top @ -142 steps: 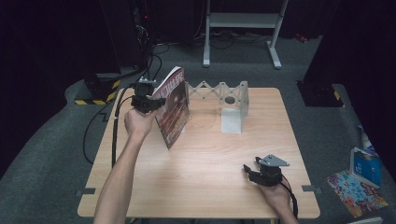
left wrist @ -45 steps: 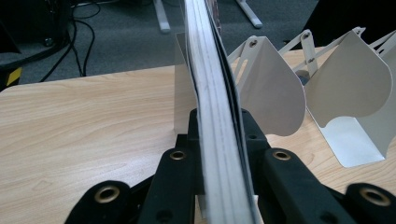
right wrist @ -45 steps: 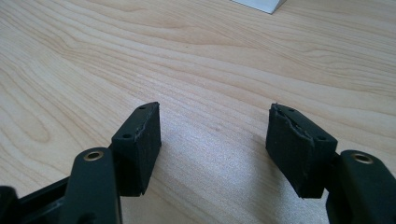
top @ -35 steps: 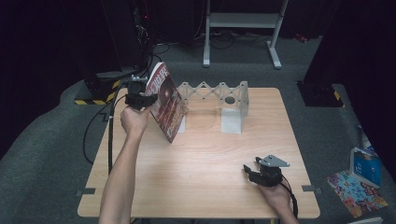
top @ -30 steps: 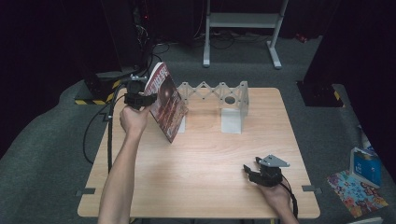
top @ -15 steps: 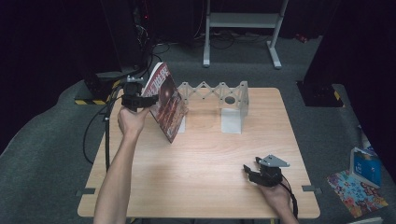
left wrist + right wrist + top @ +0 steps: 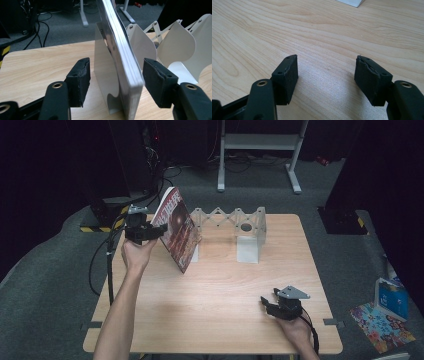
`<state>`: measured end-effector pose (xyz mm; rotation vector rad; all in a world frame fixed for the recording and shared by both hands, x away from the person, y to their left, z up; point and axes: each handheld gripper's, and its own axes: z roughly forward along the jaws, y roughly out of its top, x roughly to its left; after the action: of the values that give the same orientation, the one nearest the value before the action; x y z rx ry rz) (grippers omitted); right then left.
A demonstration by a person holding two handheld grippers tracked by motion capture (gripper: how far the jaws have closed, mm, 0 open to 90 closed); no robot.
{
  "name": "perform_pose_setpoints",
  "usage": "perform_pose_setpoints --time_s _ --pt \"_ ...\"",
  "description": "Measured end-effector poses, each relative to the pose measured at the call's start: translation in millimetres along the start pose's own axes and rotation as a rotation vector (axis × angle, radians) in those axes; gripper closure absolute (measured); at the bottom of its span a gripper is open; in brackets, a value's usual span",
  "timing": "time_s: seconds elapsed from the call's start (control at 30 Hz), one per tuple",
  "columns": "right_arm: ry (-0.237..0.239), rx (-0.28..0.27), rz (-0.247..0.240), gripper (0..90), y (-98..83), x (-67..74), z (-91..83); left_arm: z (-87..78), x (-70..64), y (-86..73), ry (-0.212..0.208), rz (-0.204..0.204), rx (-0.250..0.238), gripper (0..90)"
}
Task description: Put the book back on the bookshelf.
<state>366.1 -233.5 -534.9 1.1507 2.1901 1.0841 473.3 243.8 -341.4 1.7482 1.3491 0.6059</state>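
A red-covered book (image 7: pixel 176 227) stands tilted at the left end of a white folding rack (image 7: pixel 235 217), at the back of the wooden table (image 7: pixel 220 290). My left gripper (image 7: pixel 150 231) is at the book's left side. In the left gripper view the book's page edge (image 7: pixel 125 65) leans on a white divider (image 7: pixel 103 67) between the jaws of my left gripper (image 7: pixel 117 75). The jaws have just been opening and the pads do not press the book. My right gripper (image 7: pixel 272 305) rests near the table's front right, and it (image 7: pixel 327 75) is open with nothing between its jaws.
Black cables trail off the table's left edge to the floor. A white stand's legs (image 7: pixel 260 150) are on the floor behind the table. Coloured items (image 7: pixel 382 320) lie on the floor at the right. Bare tabletop lies between the rack and my right gripper.
The left gripper carried the book back and left to the rack's end, then its jaws opened off the book. The book stays leaning there. The right gripper has not moved.
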Motion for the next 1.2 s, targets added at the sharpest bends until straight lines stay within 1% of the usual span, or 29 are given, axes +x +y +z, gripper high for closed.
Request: perform_pose_setpoints --time_s 0.1,0.2,0.37,0.53,0.7,0.8,0.93,1.07,1.2 --pt "0.0 0.0 0.001 35.5 0.0 0.1 0.0 -4.8 0.4 -1.7 -0.011 -0.007 -0.019 39.0" --pt "0.0 0.0 0.002 35.5 0.0 0.0 0.0 -9.0 0.7 -2.4 -0.012 -0.002 -0.029 38.5" --pt "0.0 0.0 0.001 35.5 0.0 0.0 0.0 -17.0 2.5 -3.3 -0.023 -0.013 -0.055 37.8" --pt "0.0 0.0 0.001 35.5 0.0 0.0 0.0 -25.6 2.4 -4.4 -0.031 -0.005 -0.076 37.4" --pt "0.0 0.001 0.003 35.5 0.0 0.1 0.0 -32.1 1.8 -7.6 -0.048 -0.002 -0.091 36.4" --pt "0.0 0.001 0.003 35.4 0.0 0.1 0.0 -35.0 0.3 -9.8 -0.052 0.007 -0.093 36.0" --pt "0.0 0.0 0.0 35.5 0.0 0.0 0.0 -39.9 -2.2 -12.0 -0.065 0.006 -0.109 35.4" --pt "0.0 0.0 0.001 35.5 0.0 0.0 0.0 -43.7 -4.0 -13.4 -0.072 0.018 -0.113 34.6" --pt "0.0 0.0 0.001 35.5 0.0 0.0 0.0 -46.4 -5.1 -15.6 -0.081 0.015 -0.119 34.2"
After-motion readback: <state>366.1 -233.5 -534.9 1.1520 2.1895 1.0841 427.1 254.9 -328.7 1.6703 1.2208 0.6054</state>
